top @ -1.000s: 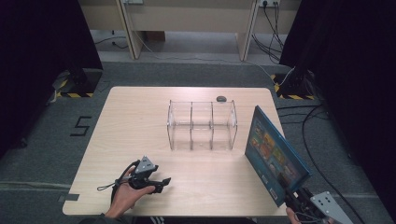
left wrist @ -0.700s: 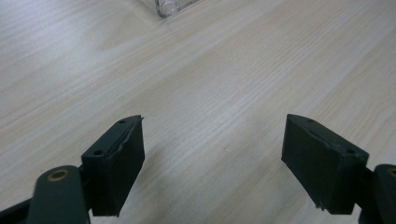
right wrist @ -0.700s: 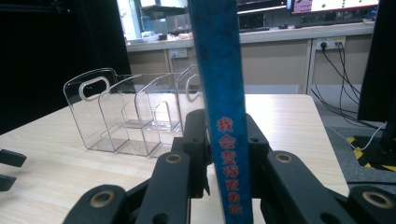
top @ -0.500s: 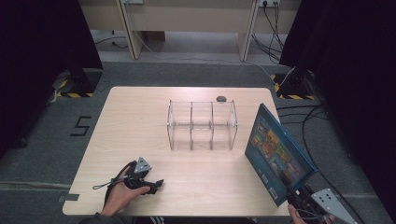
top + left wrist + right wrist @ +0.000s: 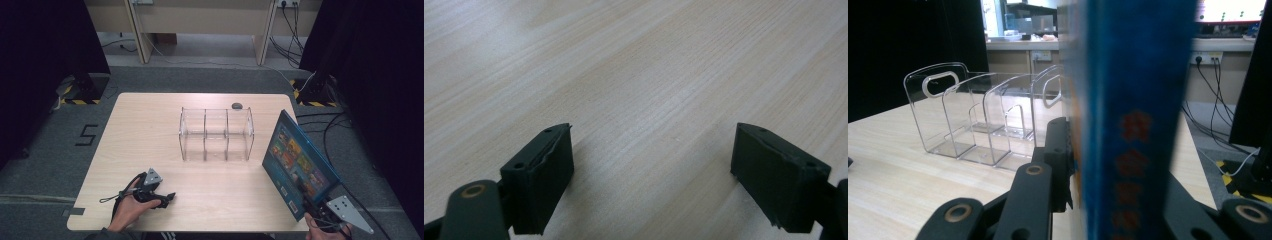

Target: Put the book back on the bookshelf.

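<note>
A blue book [image 5: 298,162] with a colourful cover is held upright and tilted off the table's right front corner, with my right gripper [image 5: 314,212] shut on its lower edge. In the right gripper view the book's blue spine [image 5: 1133,115] rises between the jaws. A clear plastic file rack [image 5: 216,133] with three slots stands at the middle of the table, and appears as the rack [image 5: 983,112] left of the book. My left gripper [image 5: 167,198] rests low at the front left, open, its fingers [image 5: 541,172] spread over bare wood.
The light wooden table [image 5: 150,130] has a small dark object [image 5: 236,105] near its far edge behind the rack. Cables [image 5: 320,130] run over the grey floor at the right. Desk legs [image 5: 137,30] stand beyond the table.
My left gripper has slid a little back toward the front edge. The book has shifted slightly in my right gripper's hold.
</note>
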`<state>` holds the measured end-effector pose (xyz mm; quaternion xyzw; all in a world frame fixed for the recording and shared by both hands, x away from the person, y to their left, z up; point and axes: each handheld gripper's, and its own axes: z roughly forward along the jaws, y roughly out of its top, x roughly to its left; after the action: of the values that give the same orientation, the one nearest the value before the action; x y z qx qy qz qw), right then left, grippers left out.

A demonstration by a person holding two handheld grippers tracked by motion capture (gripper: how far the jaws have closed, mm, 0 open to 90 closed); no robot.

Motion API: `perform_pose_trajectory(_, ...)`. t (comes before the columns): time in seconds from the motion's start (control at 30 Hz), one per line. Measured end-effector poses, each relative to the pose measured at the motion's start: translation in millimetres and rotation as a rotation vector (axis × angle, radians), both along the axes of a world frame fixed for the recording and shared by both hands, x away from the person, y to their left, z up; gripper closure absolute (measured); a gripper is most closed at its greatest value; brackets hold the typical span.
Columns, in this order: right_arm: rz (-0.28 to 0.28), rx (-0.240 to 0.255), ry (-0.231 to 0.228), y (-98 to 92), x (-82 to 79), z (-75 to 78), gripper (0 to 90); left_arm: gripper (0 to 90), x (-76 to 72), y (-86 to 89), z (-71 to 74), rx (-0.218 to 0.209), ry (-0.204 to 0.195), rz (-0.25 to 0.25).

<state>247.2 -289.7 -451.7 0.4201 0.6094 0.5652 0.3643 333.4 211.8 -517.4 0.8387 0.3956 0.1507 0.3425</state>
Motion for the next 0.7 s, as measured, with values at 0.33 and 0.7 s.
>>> perform_pose_trajectory(0.33,0.003,0.002,-0.010,-1.6,10.3,-4.7,78.2,16.2,0.2,-0.1,0.0,0.001,-0.001,-0.001)
perform_pose_trajectory(0.7,0.016,0.032,-0.005,-2.8,12.7,-5.5,81.7,16.0,0.0,-0.5,0.1,0.005,-0.001,-0.001)
